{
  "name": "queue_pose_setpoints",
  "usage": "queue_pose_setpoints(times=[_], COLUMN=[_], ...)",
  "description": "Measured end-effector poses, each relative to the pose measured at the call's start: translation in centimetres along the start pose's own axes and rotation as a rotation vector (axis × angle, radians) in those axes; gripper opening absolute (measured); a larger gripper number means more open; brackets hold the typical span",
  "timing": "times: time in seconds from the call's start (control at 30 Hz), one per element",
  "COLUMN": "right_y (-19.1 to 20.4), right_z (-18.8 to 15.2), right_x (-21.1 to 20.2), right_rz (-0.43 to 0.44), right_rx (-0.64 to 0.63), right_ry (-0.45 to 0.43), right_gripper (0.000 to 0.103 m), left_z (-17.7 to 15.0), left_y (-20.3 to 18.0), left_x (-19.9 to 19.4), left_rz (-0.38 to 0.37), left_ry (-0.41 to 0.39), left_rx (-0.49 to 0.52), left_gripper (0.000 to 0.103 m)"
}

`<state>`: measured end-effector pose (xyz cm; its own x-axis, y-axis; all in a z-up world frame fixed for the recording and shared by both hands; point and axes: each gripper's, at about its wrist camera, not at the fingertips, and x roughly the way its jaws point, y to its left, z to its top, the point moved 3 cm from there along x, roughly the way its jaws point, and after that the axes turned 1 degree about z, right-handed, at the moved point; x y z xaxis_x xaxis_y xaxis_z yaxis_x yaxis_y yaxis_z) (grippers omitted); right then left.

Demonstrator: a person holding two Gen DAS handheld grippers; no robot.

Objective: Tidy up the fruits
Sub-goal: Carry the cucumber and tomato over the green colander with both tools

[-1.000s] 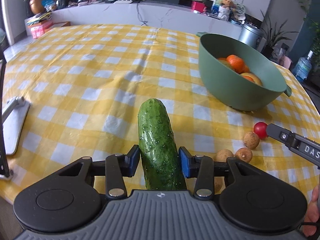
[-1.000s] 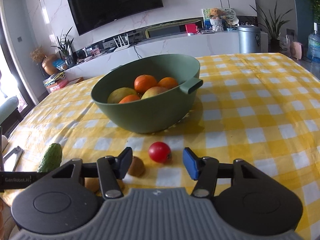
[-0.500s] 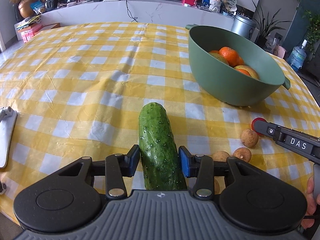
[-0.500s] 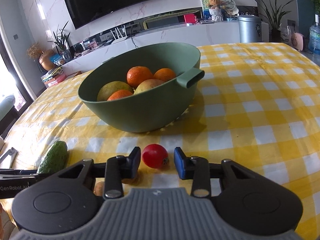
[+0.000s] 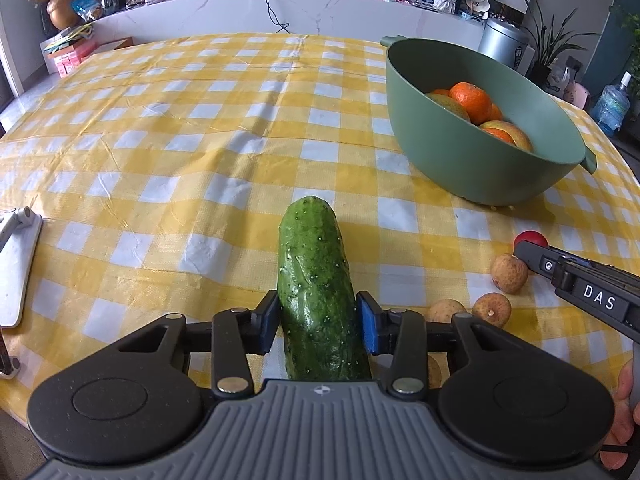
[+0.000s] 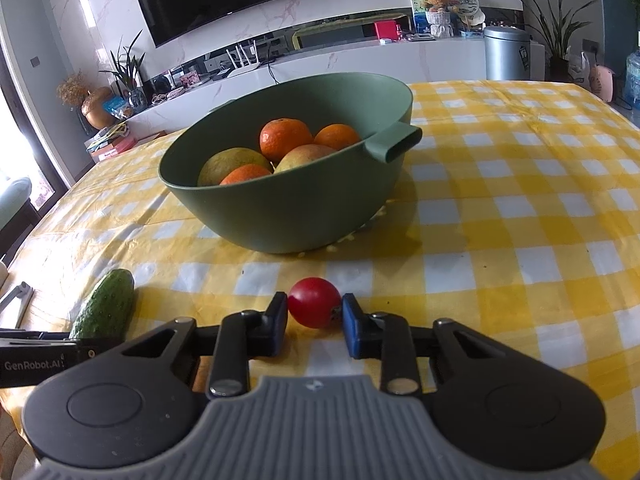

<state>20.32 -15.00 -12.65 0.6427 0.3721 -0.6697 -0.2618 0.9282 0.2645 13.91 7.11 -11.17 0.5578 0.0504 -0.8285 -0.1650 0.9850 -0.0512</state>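
**Both claws on produce beside the bowl**

On the yellow-checked tablecloth (image 5: 168, 136), the left gripper (image 5: 318, 322) clamps a bumpy dark-green cucumber (image 5: 314, 280), which juts forward past its blue pads. To its right lie 3 small brown round fruits (image 5: 509, 273). The right gripper (image 6: 314, 322), jaws just closing, pinches a small red tomato (image 6: 314, 307) between its pads. Beyond sits the green plastic bowl (image 6: 296, 216) of oranges (image 6: 285, 139).

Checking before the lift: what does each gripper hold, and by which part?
Left gripper clamps the cucumber across its near end. Right gripper, jaws just closing, pinches the red tomato across its middle.
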Motion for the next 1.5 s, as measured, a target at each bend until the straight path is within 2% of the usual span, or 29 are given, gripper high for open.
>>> queue_pose_setpoints(times=[0.17,0.33,0.77,1.03,1.23,1.5], right_y=[0.0,0.3,0.9,1.4,1.0,0.9], right_z=[0.0,0.0,0.3,2.0,4.0,8.0], right_x=[-0.1,-0.7,-4.0,-6.7,-7.3,-7.1], right_rz=[0.005,0.014,0.029,0.063,0.078,0.070], right_rx=[0.004,-0.015,-0.051,-0.075,-0.066,-0.133], right_ry=[-0.007,-0.027,-0.117,-0.180,-0.198,-0.233], right_gripper=[0.025,0.025,0.025,0.025,0.025,0.025], left_z=[-0.1,-0.1,1.3,4.3,7.4,11.0], left_y=[0.1,-0.3,-0.8,-2.5,-4.0,-6.5], left_x=[-0.2,-1.1,-5.1,-7.4,-7.9,-6.6], left_rz=[-0.017,0.027,0.008,-0.053,-0.110,-0.118], left_ry=[-0.011,-0.048,-0.144,-0.197,-0.221,-0.225], left_rx=[-0.006,0.038,0.044,0.080,0.113,0.175], left_gripper=[0.044,0.043,0.043,0.043,0.043,0.043])
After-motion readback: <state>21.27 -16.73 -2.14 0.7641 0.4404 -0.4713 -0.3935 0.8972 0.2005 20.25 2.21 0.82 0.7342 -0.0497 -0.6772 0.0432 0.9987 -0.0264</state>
